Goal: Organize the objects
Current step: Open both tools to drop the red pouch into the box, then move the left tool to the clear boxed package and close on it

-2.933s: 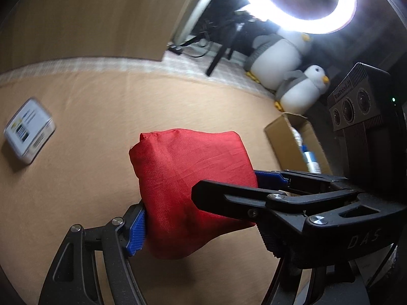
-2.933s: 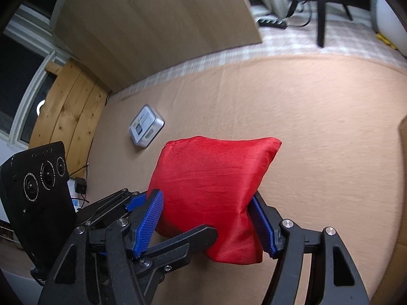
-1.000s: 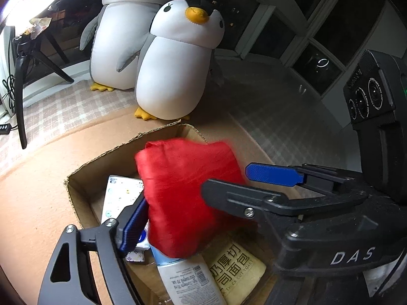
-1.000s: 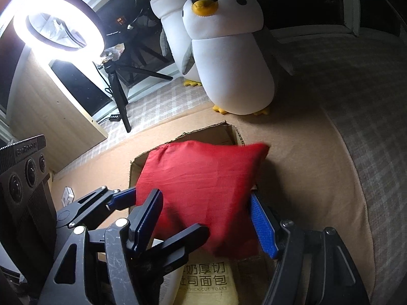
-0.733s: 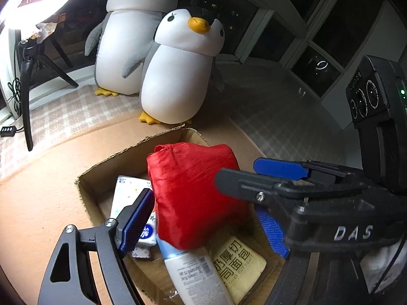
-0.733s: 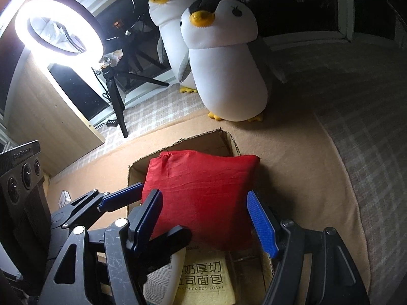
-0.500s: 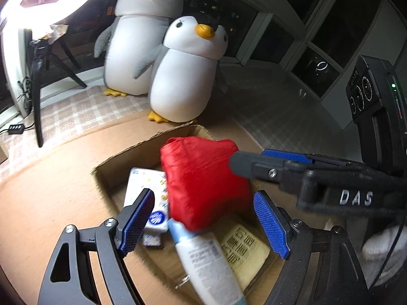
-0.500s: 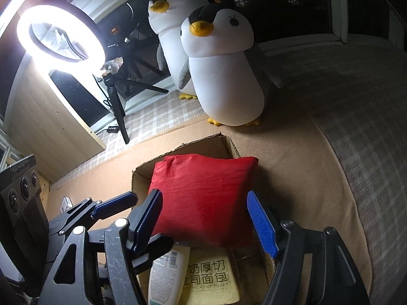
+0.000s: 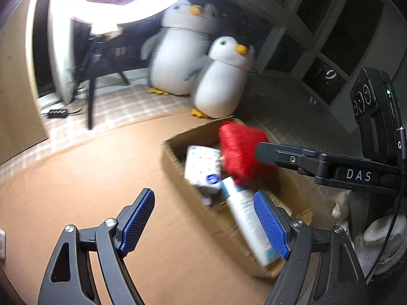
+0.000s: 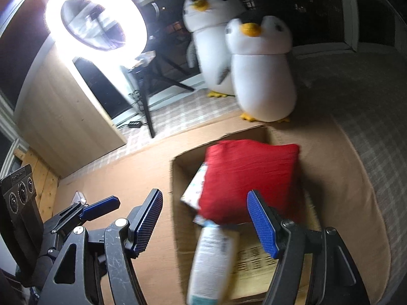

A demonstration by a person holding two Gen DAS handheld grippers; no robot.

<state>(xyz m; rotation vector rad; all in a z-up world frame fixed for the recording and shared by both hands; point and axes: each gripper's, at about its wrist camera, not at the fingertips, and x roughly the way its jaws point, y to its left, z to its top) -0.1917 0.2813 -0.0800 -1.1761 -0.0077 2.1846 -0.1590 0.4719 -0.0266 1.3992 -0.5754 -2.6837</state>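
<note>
I observe the cardboard box (image 10: 178, 178) holding the red cushion (image 10: 249, 178), which lies atop a patterned white pack (image 9: 203, 164), a white tube (image 10: 213, 256) and a yellow packet (image 10: 254, 261). My left gripper (image 9: 204, 222) and right gripper (image 10: 211, 223) both stand spread wide, gripping nothing, short of the box. The box rests on a tan mat (image 9: 89, 178); two plush penguins (image 10: 262, 73) and a lit ring light (image 10: 96, 12) stand beyond.

Red bag (image 10: 248, 178) hides box (image 10: 178, 178) contents; tube (image 10: 212, 261) label blurred.
</note>
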